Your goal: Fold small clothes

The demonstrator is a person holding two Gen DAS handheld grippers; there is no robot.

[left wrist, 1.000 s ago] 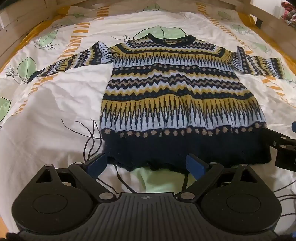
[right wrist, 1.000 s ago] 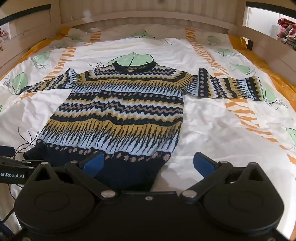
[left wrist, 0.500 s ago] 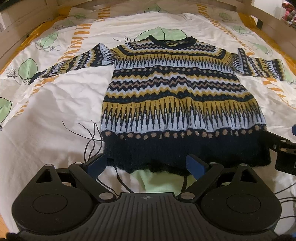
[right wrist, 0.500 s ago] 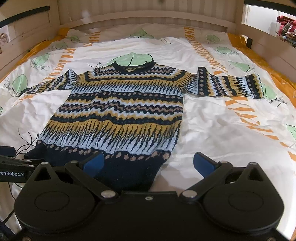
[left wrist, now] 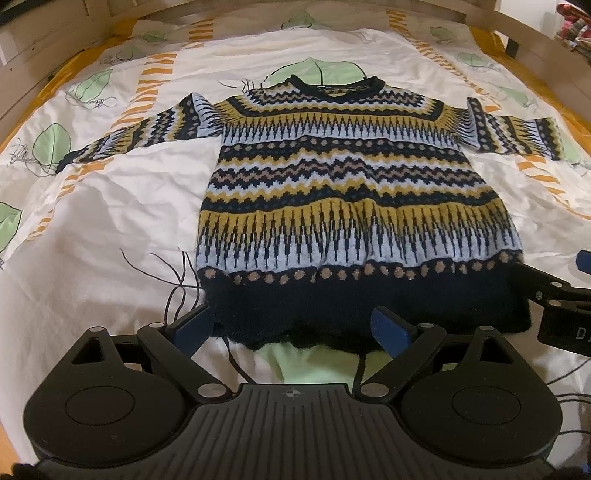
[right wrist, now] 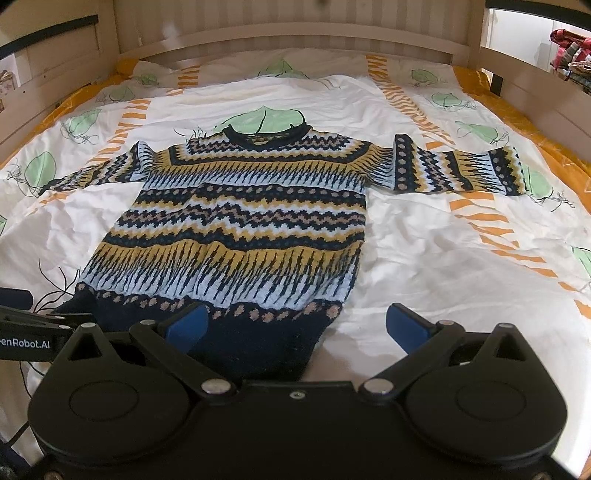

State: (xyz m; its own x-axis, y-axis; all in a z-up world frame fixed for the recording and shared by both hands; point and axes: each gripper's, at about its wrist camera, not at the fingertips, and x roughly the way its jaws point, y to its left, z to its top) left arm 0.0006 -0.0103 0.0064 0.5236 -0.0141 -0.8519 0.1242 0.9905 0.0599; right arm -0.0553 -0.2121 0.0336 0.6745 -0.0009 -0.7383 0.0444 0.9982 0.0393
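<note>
A patterned knit sweater [left wrist: 354,192] in navy, yellow and pale blue lies flat on the bed, sleeves spread to both sides, dark hem nearest me. It also shows in the right wrist view [right wrist: 243,229]. My left gripper [left wrist: 293,328] is open and empty, its blue pads just above the hem's left part. My right gripper [right wrist: 297,326] is open and empty over the hem's right corner. Each gripper shows at the edge of the other's view: the right one [left wrist: 554,306], the left one [right wrist: 33,332].
The white bedsheet [left wrist: 92,229] has green leaf and orange stripe prints. A wooden bed frame [right wrist: 288,33] runs along the back and both sides. Clothes hang at the far right [right wrist: 570,40].
Both cameras have pulled back and risen slightly, so the sweater sits lower and smaller in view. Both grippers stay open and empty.
</note>
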